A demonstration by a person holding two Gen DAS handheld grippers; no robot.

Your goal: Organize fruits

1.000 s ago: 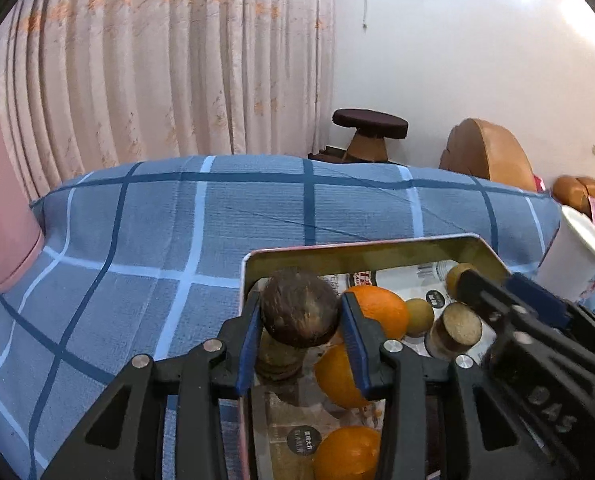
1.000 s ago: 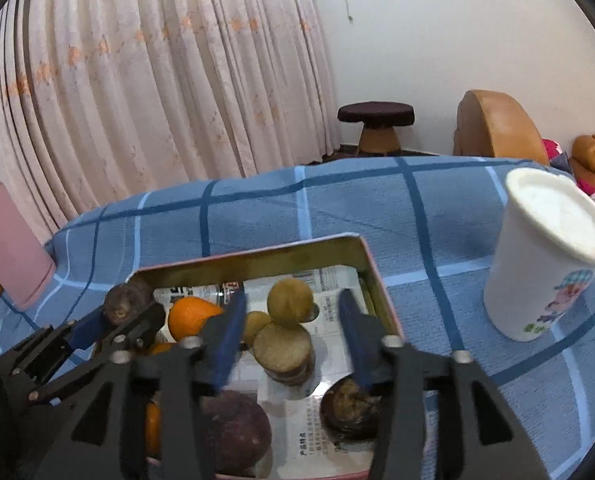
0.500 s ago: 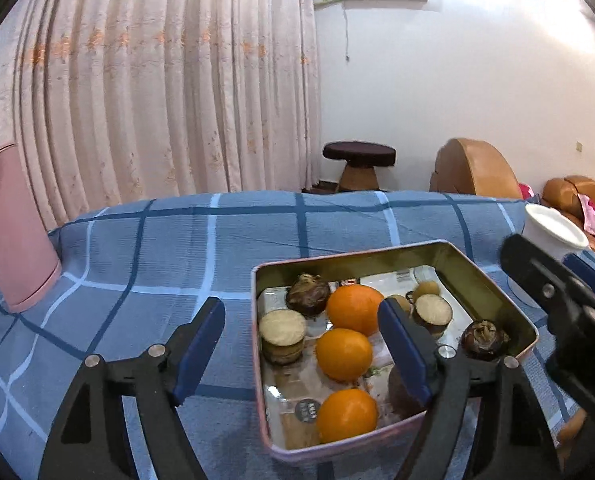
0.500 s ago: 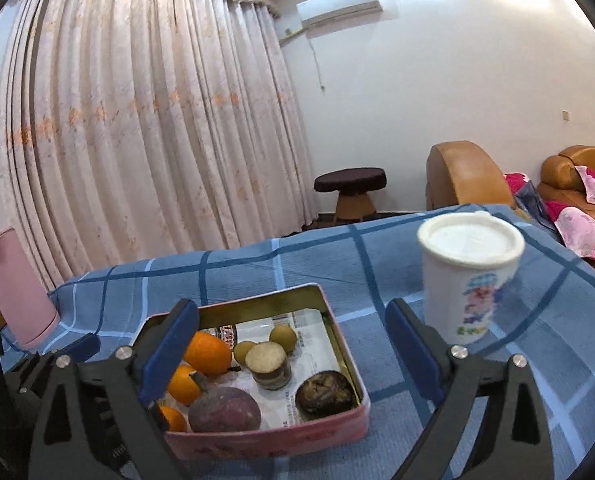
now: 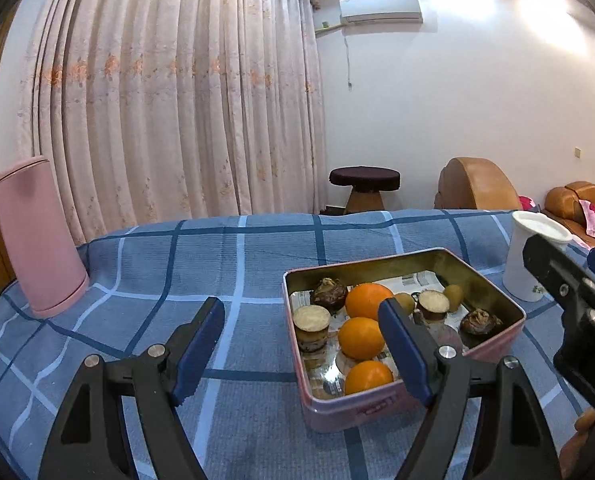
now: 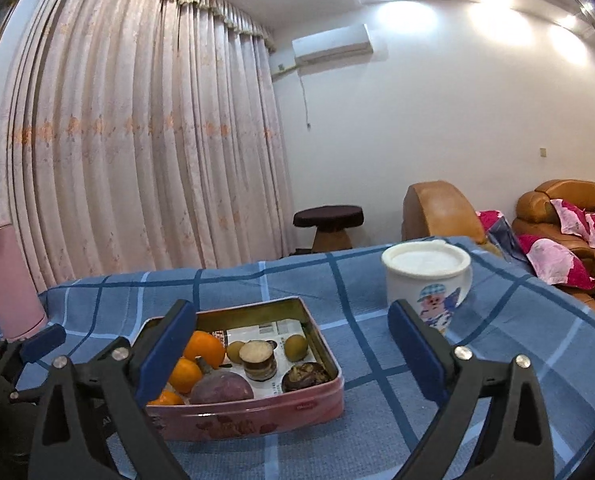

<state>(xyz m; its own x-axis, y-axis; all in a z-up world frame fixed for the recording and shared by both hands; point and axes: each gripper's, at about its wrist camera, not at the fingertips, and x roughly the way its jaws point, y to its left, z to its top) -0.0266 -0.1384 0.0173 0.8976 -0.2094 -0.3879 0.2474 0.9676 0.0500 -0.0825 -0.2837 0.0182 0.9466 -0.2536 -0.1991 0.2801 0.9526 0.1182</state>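
all the fruits (image 5: 361, 338) look to be sitting in the pink tin (image 5: 493, 350) on the blue checked counter (image 5: 217, 264), oranges down one side, darker ones on the other. no loose fruit that i can see, so sorting seems basically done. left hand-held gripper (image 5: 301, 350) is wide open and empty; right hand-held gripper (image 6: 293, 356) is empty too, jaws opening. white cup (image 6: 425, 284) stands beside the tin.

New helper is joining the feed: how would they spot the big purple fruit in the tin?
Find the pink tin on the blue checked cloth, left of the white mug. The purple fruit lies against the tin's near wall, beside the oranges. It is the only smooth, dull purple one there, and the largest.
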